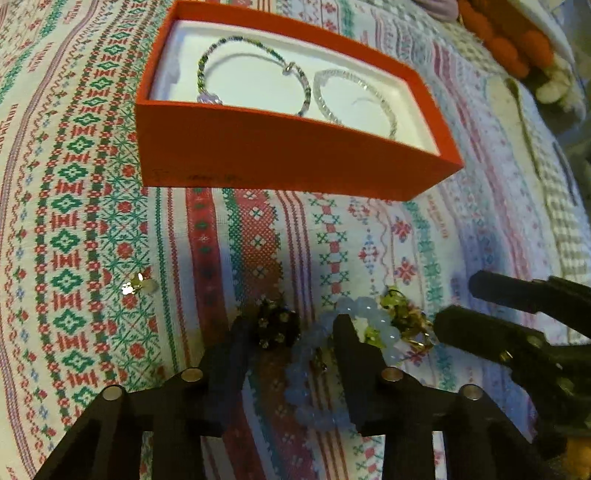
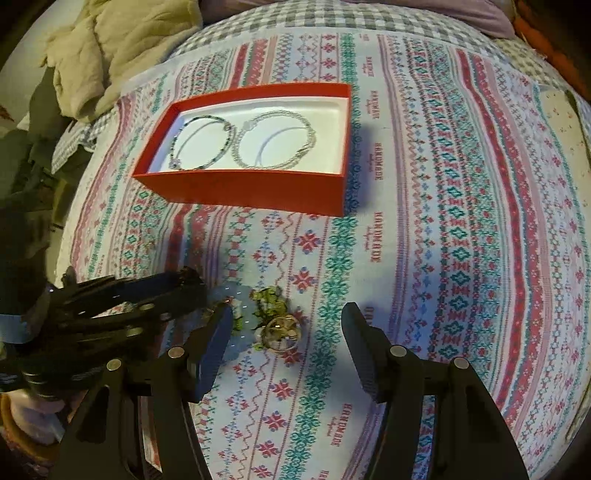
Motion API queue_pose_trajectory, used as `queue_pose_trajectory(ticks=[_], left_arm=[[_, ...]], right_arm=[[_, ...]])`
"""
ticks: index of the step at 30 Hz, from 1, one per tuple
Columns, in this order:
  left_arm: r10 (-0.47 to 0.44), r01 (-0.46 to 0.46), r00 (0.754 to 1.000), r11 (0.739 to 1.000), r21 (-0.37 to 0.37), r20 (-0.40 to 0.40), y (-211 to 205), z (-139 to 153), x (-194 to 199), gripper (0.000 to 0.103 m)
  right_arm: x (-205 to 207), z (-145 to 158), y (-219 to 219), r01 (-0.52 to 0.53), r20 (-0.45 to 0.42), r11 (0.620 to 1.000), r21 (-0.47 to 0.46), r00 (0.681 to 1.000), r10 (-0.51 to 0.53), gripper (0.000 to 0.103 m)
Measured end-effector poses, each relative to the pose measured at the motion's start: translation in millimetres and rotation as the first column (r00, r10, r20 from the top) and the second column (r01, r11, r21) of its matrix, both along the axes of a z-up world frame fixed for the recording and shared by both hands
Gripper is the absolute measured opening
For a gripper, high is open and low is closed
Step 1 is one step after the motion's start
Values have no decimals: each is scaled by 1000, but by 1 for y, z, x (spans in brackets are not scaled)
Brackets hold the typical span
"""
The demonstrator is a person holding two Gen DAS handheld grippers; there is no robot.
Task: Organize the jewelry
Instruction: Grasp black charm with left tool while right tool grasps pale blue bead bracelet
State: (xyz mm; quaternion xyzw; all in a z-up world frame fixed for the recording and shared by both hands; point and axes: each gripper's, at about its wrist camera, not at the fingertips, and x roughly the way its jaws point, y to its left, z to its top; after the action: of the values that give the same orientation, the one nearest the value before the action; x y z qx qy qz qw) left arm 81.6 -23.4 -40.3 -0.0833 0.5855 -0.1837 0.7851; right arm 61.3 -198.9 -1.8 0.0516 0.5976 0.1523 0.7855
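Your left claw (image 1: 291,332) is down over the jewelry pile near the front edge of the patterned cloth (image 1: 258,240). Jaws narrow but not clamped: the dark studded bead piece (image 1: 275,325) and part of the pale blue bead bracelet (image 1: 314,369) sit in the gap, and the right-side finger (image 1: 347,339) stands inside the bracelet loop. Can't tell if the pads actually press on anything; there's visible space either side.

Your right claw (image 2: 286,332) is wide, nothing gripped. It hovers over the same pile: gold ring (image 2: 282,332) and green chip piece (image 2: 269,299) lie on the cloth between its fingers, closer to the left finger, not touching either pad. In the left wrist view the right claw comes in from the right edge, tips just beside the green/gold bits.

Orange box (image 1: 295,162) sits farther back on the cloth, open, white liner. Two items are already inside: dark green twisted bracelet (image 1: 255,74) in the left half, clear/silver bracelet (image 1: 354,99) just beside it to the right, roughly touching in the middle.

One small gold/clear piece (image 1: 138,286) lies alone on the cloth, left of the pile, well apart from both claws.

The cloth lies over a grey checked bed cover (image 2: 332,18); beige bedding (image 2: 110,48) is bunched at the back left corner.
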Motion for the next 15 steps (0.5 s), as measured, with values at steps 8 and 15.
queue_pose_trajectory(ticks=[8, 15], left_arm=[[18, -18, 1000, 999, 36, 13, -11, -1, -2, 20], [26, -29, 999, 998, 62, 38, -1, 13, -16, 20]], right_arm=[[2, 3, 11, -45, 18, 998, 35, 999, 44, 49], [7, 1, 26, -92, 14, 992, 88, 996, 91, 33]])
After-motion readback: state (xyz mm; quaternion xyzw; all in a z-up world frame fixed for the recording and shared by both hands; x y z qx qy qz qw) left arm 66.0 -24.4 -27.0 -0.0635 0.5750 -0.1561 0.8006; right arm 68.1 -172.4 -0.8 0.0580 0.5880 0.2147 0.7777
